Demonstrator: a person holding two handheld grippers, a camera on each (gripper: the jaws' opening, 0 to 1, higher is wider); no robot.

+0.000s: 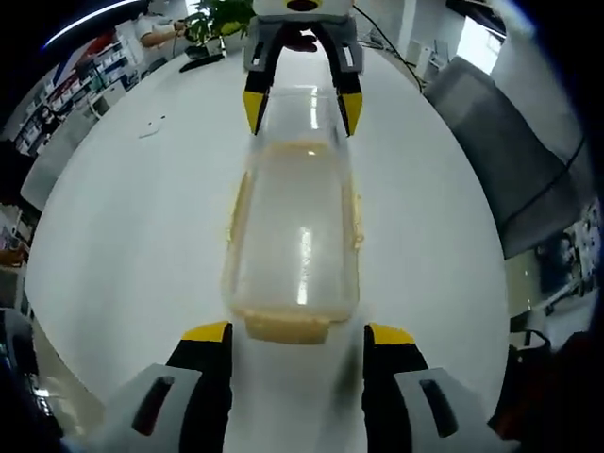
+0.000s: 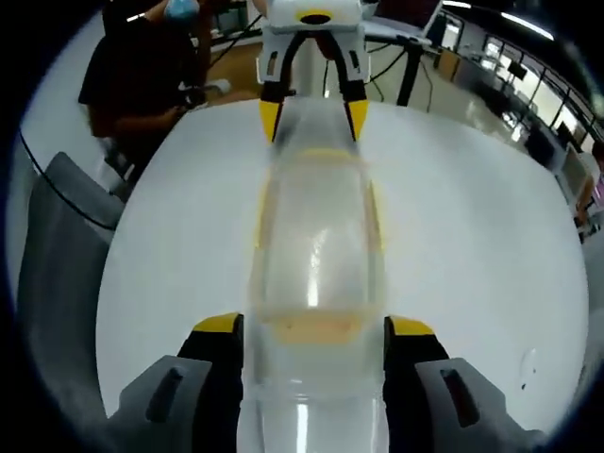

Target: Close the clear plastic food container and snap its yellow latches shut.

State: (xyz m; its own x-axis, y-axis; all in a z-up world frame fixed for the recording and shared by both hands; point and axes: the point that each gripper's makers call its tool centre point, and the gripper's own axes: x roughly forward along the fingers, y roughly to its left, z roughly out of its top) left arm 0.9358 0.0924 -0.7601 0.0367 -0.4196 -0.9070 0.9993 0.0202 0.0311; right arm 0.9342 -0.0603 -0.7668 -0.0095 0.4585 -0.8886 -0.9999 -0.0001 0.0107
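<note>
Clear plastic forms the container (image 1: 294,245), which lies lengthwise on the white bench (image 1: 123,236) between the two tongs. Its lid is on, and nothing can be made out inside through the blurred plastic. Yellow latches run along its long sides (image 1: 236,212) and across each short end (image 1: 288,327).

In the left gripper view, the left tongs (image 1: 296,332) stand spread, their yellow tips just beside the near end of the container, not pressing it. At the far end the right tongs (image 1: 302,106) straddle the other short end, tips on either side of the plastic.

In the right gripper view, the right tongs (image 2: 314,327) are likewise released, with the container's (image 2: 316,245) end lying between the prongs. Whether the tips touch it is unclear. The left tongs (image 2: 313,118) straddle the far end.

A person in dark clothes (image 2: 142,75) stands beyond the bench, and a grey chair (image 2: 61,255) sits at its edge.
</note>
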